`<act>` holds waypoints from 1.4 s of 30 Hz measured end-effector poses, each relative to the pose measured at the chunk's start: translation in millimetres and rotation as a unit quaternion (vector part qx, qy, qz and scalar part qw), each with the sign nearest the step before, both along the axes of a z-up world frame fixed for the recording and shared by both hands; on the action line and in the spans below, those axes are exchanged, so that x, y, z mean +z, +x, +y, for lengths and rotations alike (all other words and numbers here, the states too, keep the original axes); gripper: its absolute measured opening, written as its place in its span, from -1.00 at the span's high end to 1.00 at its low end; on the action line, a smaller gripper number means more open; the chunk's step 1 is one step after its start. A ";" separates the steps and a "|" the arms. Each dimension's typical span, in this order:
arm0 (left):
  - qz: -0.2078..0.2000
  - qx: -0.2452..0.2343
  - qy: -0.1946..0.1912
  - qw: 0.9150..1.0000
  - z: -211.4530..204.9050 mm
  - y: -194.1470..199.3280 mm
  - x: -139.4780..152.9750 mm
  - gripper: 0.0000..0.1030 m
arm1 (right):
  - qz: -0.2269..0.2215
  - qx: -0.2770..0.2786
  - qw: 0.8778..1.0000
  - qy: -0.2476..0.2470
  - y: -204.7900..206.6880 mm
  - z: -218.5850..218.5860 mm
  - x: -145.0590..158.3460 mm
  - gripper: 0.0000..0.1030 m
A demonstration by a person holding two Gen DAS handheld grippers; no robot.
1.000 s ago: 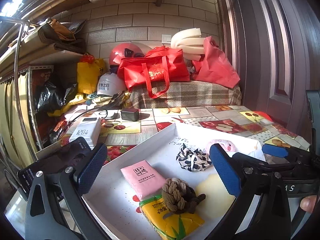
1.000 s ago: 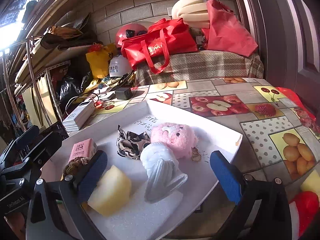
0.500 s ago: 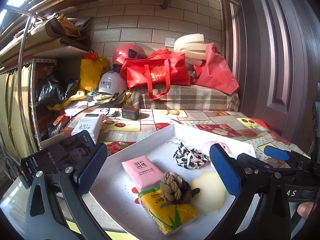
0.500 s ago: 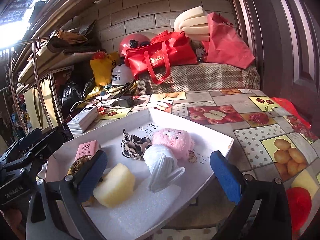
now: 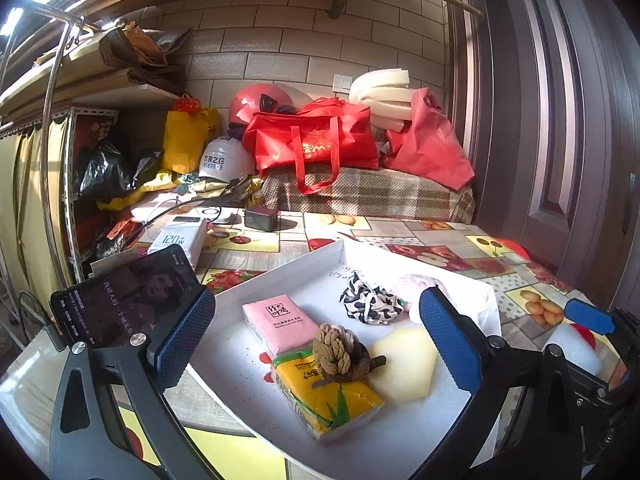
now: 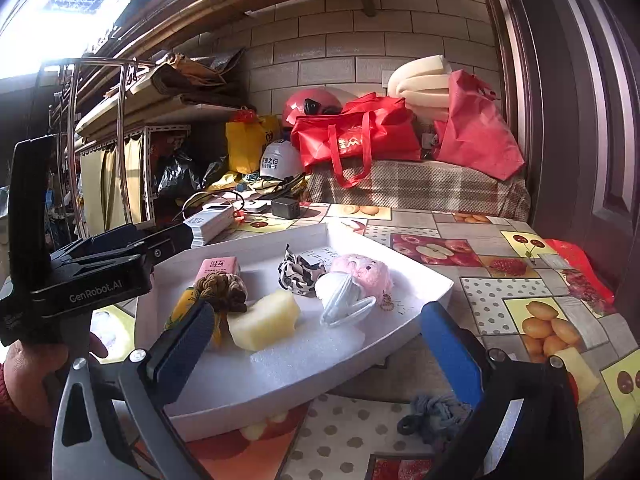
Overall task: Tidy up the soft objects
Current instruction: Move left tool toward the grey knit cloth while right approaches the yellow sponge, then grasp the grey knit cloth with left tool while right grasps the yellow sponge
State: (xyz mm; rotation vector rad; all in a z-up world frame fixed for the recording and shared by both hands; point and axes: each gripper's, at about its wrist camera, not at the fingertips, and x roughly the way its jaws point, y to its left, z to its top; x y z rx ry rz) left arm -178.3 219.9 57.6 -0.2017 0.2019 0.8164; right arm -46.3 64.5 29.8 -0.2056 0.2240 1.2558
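Hovering with fingers spread and nothing held, the left gripper [image 5: 316, 344] and right gripper [image 6: 316, 344] frame one white tray [image 6: 280, 376] on the patterned surface [image 6: 500, 280]. It holds two tissue packs, pink [image 5: 276, 320] and yellow [image 5: 328, 392], one knotted rope [image 5: 340, 354], one sponge [image 6: 266, 318], one scrunchie [image 6: 298, 272], one mask [image 6: 344, 296], one pink plush [image 6: 366, 270].
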 end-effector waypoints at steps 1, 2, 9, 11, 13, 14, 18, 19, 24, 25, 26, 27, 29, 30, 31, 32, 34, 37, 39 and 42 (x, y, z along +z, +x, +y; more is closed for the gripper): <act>0.010 -0.011 0.011 1.000 -7.0 4.6 0.3 -1.00 | 0.002 -0.003 1.000 0.001 3.9 -11.2 0.1 -0.99; 0.019 -0.025 0.020 0.999 -14.1 9.2 0.5 -1.00 | 0.003 -0.008 1.000 0.003 8.3 -21.5 0.4 -0.99; 0.044 -0.152 0.016 0.987 -67.9 44.0 -0.8 -0.99 | 0.041 -0.148 0.988 0.030 91.0 -109.2 6.5 -1.00; 0.068 -0.193 0.019 0.979 -85.0 62.1 -0.8 -0.99 | 0.059 -0.203 0.977 0.023 125.9 -128.5 5.5 -1.00; 0.087 -0.236 0.007 0.968 -97.5 82.0 -2.1 -0.99 | 0.082 -0.230 0.970 0.006 158.5 -140.6 1.8 -0.99; 0.097 -0.256 -0.006 0.962 -101.3 93.1 -3.2 -0.99 | 0.094 -0.231 0.968 -0.003 171.4 -142.9 -0.5 -0.99; 0.154 -0.284 -0.054 0.945 -110.3 140.9 -13.3 -0.98 | 0.168 -0.206 0.963 -0.047 208.3 -133.8 -14.6 -0.77; 0.161 -0.289 -0.063 0.942 -111.8 149.2 -16.1 -0.93 | 0.174 -0.199 0.963 -0.060 210.5 -128.5 -17.6 -0.63; 0.197 -0.298 -0.081 0.930 -115.8 175.0 -26.2 -0.73 | 0.142 -0.162 0.969 -0.119 204.3 -94.0 -22.9 -0.25; 0.207 -0.297 -0.083 0.928 -115.9 178.3 -28.6 -0.60 | 0.142 -0.154 0.970 -0.125 205.8 -89.2 -23.9 -0.19; 0.216 -0.295 -0.086 0.927 -116.5 181.1 -30.8 -0.54 | 0.142 -0.149 0.970 -0.126 206.0 -85.8 -24.2 -0.18; 0.223 -0.294 -0.088 0.925 -117.1 183.2 -33.2 -0.54 | 0.143 -0.145 0.971 -0.127 206.6 -83.2 -24.3 -0.18; 0.232 -0.295 -0.090 0.923 -118.0 186.3 -35.7 -0.54 | 0.145 -0.134 0.972 -0.129 206.2 -79.6 -24.3 -0.18; 0.234 -0.297 -0.090 0.922 -118.8 187.7 -36.5 -0.54 | 0.145 -0.129 0.972 -0.129 206.0 -77.8 -24.1 -0.18; 0.237 -0.297 -0.090 0.921 -119.4 189.5 -36.9 -0.54 | 0.145 -0.124 0.973 -0.132 205.2 -76.1 -24.4 -0.18; 0.240 -0.298 -0.089 0.920 -119.7 191.9 -37.3 -0.54 | 0.144 -0.119 0.972 -0.139 204.5 -73.3 -25.4 -0.18; 0.252 -0.299 -0.093 0.916 -119.4 199.6 -40.1 -0.54 | 0.146 -0.110 0.970 -0.159 204.9 -66.2 -29.2 -0.18; 0.282 -0.297 -0.105 0.906 -118.1 210.1 -48.9 -0.54 | 0.172 -0.108 0.961 -0.187 213.9 -58.4 -37.5 -0.18; 0.284 -0.296 -0.100 0.907 -119.5 210.5 -49.2 -0.54 | 0.179 -0.106 0.961 -0.181 215.0 -61.8 -37.4 -0.06; 0.275 -0.288 -0.095 0.913 -118.4 207.2 -46.6 0.18 | 0.167 -0.109 0.963 -0.184 210.3 -61.1 -36.5 0.23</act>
